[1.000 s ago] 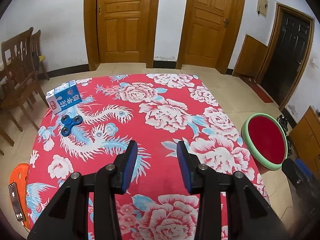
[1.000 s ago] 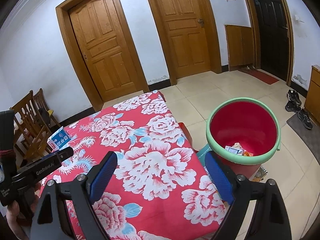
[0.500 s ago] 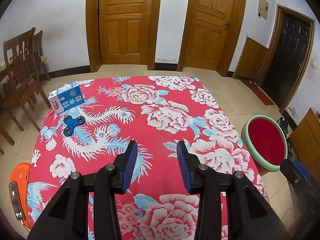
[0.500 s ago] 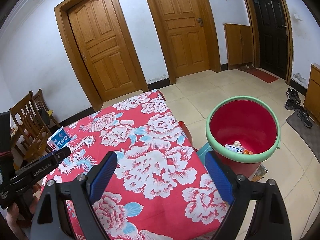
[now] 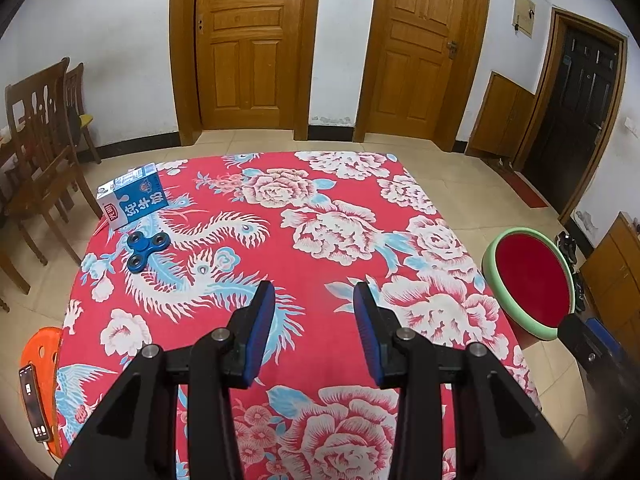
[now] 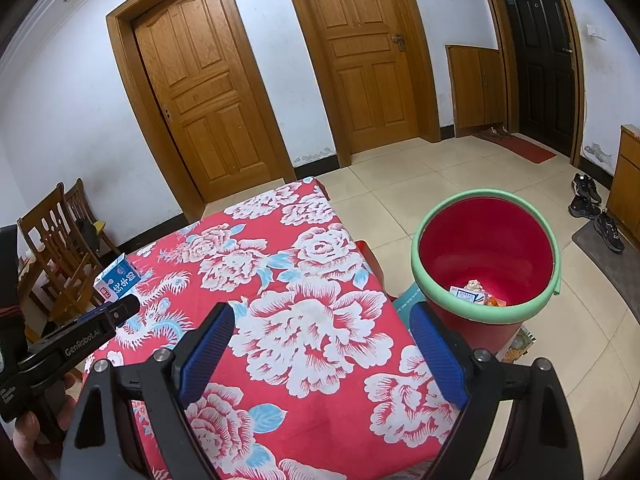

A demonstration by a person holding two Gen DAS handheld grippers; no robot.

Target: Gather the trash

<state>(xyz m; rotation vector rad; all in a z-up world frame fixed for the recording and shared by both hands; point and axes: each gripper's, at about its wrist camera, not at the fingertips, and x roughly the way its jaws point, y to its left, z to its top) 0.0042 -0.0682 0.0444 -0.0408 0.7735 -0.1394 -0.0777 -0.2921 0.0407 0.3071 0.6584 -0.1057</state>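
Hovering empty over the table [image 5: 360, 208], the left gripper [image 5: 314, 300] holds its jaws apart, the carton [image 5: 132, 200] lying flat at middle left, long axis slanting toward upper right; a grip across its narrow sides would likely hold best. In the right view, the right gripper [image 6: 320, 330] gapes wide and empty, carton [image 6: 118, 282] at left, bin [image 6: 486, 264] at right.

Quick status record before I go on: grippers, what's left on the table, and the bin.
left gripper: open, holding nothing, above the table
right gripper: open wide, holding nothing
milk carton: on its side near the table's far left corner
fidget spinner: blue, flat on the cloth just in front of the carton
table: red floral cloth
bin: red, green rim, on the floor right of the table, some trash inside
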